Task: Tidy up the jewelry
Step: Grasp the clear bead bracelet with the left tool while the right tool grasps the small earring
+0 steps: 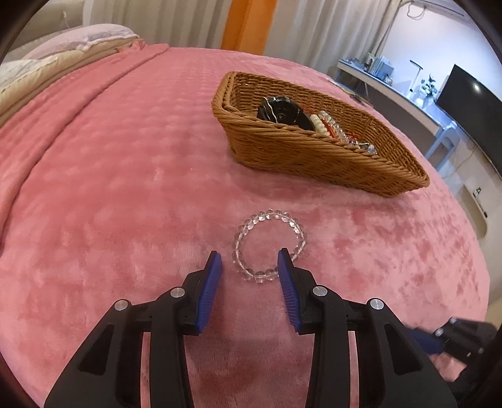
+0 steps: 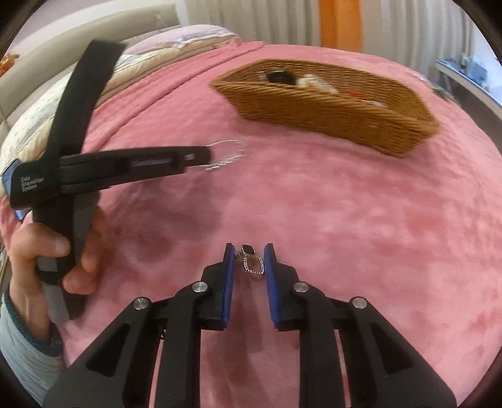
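A clear bead bracelet (image 1: 270, 243) lies flat on the pink blanket (image 1: 125, 188). My left gripper (image 1: 250, 258) is open, its blue pads on either side of the bracelet's near edge. In the right wrist view the bracelet (image 2: 227, 155) is blurred at the left gripper's tip. A small dark-stoned earring with a sparkly loop (image 2: 252, 259) lies on the blanket between the pads of my right gripper (image 2: 249, 251), which is open. A wicker basket (image 1: 313, 150) beyond holds a black item (image 1: 282, 113) and several beaded bracelets (image 1: 332, 125). The basket (image 2: 329, 103) also shows in the right wrist view.
Folded bedding and a pillow (image 1: 62, 56) lie at the bed's far left. Curtains (image 1: 313, 25) hang behind the bed. A desk with a monitor (image 1: 470, 103) stands to the right. The person's hand (image 2: 53, 251) holds the left gripper's handle.
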### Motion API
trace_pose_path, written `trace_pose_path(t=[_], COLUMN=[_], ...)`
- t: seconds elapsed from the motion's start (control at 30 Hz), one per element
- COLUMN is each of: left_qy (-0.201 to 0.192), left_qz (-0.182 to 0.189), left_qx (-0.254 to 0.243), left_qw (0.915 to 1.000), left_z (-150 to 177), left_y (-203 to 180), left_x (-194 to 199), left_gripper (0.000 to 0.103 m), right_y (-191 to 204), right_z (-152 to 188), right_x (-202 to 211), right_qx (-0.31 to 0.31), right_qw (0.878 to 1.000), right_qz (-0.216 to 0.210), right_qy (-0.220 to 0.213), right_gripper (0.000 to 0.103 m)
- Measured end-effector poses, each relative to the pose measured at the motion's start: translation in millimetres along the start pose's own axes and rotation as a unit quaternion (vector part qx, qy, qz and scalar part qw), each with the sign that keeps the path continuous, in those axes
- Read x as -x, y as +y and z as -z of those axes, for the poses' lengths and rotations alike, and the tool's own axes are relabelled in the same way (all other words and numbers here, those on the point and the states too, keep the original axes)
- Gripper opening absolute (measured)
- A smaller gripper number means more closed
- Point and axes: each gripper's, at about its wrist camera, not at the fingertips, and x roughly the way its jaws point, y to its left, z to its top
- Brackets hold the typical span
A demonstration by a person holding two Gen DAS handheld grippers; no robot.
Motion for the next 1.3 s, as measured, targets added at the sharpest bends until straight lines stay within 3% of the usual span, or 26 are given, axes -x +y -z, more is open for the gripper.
trace_pose_path(t=[0.2,0.27,0.3,0.43,0.53,0.63,0.93,1.1,1.17,1.3], left_qy=[0.007,0.008,0.009,0.001,-0.002,-0.007,-0.018,-0.017,-0.015,-0.014], left_qz=[-0.038,-0.050,-0.052,-0.058,-0.040,-0.025,0.008,0.017,0.025,0.032], left_qx=[-0.013,-0.028,-0.035,-0.044,-0.019,0.012,0.023,0.023,0.026,0.036], left_qw=[0.9992,0.9983,0.9980,0.9973,0.9990,0.9996,0.9995,0.9994,0.9993,0.9988], left_z=[-6,-5,-5,0,6,19,49,54,54,52], left_y=[-6,-11,-14,-19,-15,-10,-13,-14,-13,-10], left_x=[-11,-14,-14,-9,0,12,30,32,32,32], left_gripper=[0.034,0.022,0.007,0.006,0.006,0.006,0.006,0.006,0.006,0.008], right_y=[-39,-50,-53,-66,-71,-67,-53,-48,-44,-38], right_z=[2,2,3,5,7,10,13,8,10,11], right_x=[11,14,14,14,15,20,14,9,9,10], right_qx=[-0.038,-0.051,-0.055,-0.076,-0.086,-0.071,-0.036,-0.017,-0.003,0.016], right_qw=[0.999,0.998,0.998,0.997,0.996,0.997,0.999,0.999,1.000,1.000], right_qz=[0.025,0.021,0.018,-0.004,-0.037,-0.027,0.005,0.031,0.026,0.023], right_qy=[-0.008,-0.014,-0.016,-0.011,-0.009,-0.012,-0.003,0.001,0.001,-0.001], right_gripper=[0.017,0.017,0.017,0.017,0.028,0.042,0.043,0.029,0.016,0.004])
